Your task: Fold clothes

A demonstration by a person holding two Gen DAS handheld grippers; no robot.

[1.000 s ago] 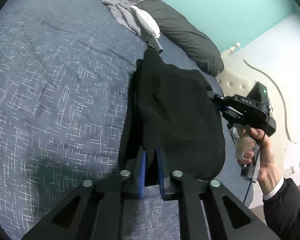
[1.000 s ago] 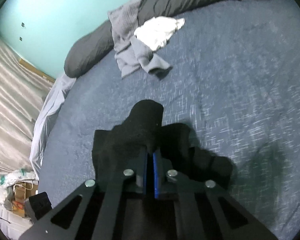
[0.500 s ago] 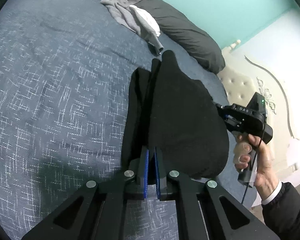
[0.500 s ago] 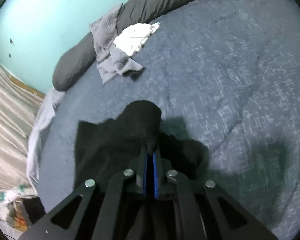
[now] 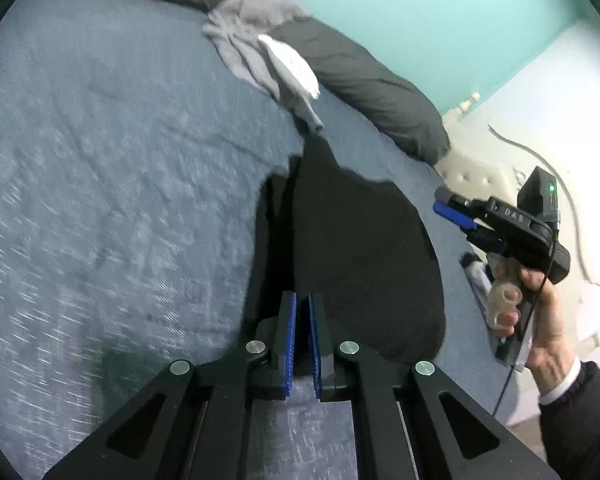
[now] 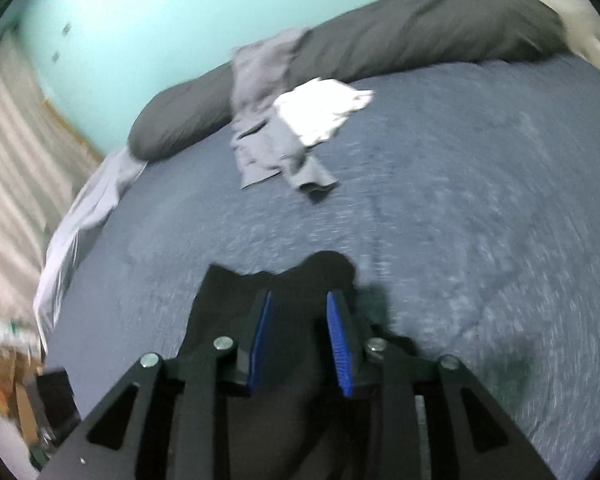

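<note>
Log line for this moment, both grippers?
left gripper: shut on black garment | right gripper: jaws opening, clear of garment | on bed

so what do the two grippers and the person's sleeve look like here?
Both are black handheld units with flat angular black linkage arms, silver pivot pins and ribbed blue pads. The left gripper shows these close up. The right gripper has a pistol-style handle, a green light, pale lettering on its body and a thin black cable hanging from it. The person's sleeve is black over a white cuff.
</note>
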